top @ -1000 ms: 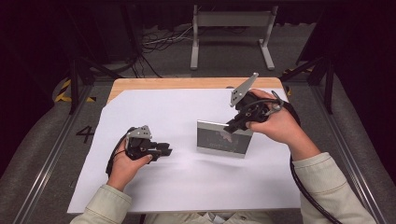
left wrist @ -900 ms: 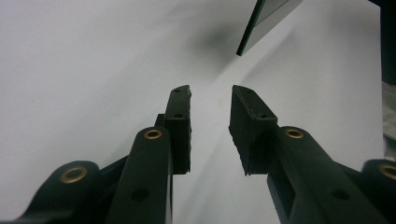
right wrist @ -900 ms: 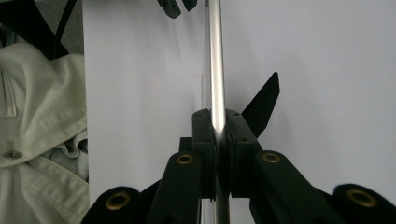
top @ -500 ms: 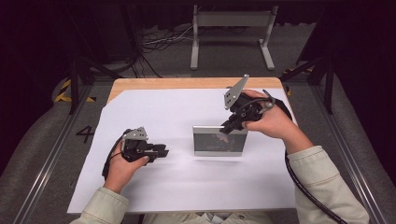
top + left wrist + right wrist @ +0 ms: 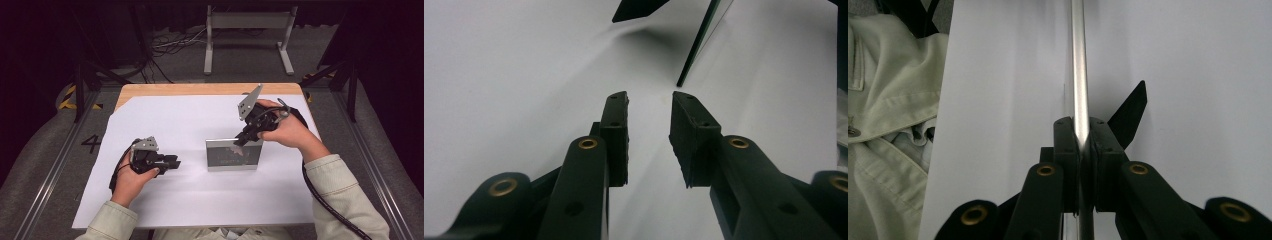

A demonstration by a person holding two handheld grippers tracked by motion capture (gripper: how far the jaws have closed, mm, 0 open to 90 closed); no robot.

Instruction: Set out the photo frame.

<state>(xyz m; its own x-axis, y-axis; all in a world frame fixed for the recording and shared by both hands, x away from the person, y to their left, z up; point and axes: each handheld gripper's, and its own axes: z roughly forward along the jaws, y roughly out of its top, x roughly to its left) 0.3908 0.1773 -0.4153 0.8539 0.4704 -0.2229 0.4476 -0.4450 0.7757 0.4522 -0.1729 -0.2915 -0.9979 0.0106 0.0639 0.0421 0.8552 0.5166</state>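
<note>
The right gripper (image 5: pixel 243 137), clamped on the picture frame's (image 5: pixel 234 156) top edge, has swung it square and lower — nearly standing — while the left gripper (image 5: pixel 172 162) waits half-open, empty.

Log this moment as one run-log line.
right gripper: shut on picture frame top edge | frame: standing on white sheet | left gripper: open, empty, resting on sheet

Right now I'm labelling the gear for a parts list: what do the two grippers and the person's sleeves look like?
Both the left gripper and the right gripper are black, each topped by a grey three-cornered plate. Up close, the flat black jaws hang on arms with brass-coloured rivets. A black cable trails from the right one along the forearm. The sleeves are pale beige-green with buttoned cuffs.
</note>
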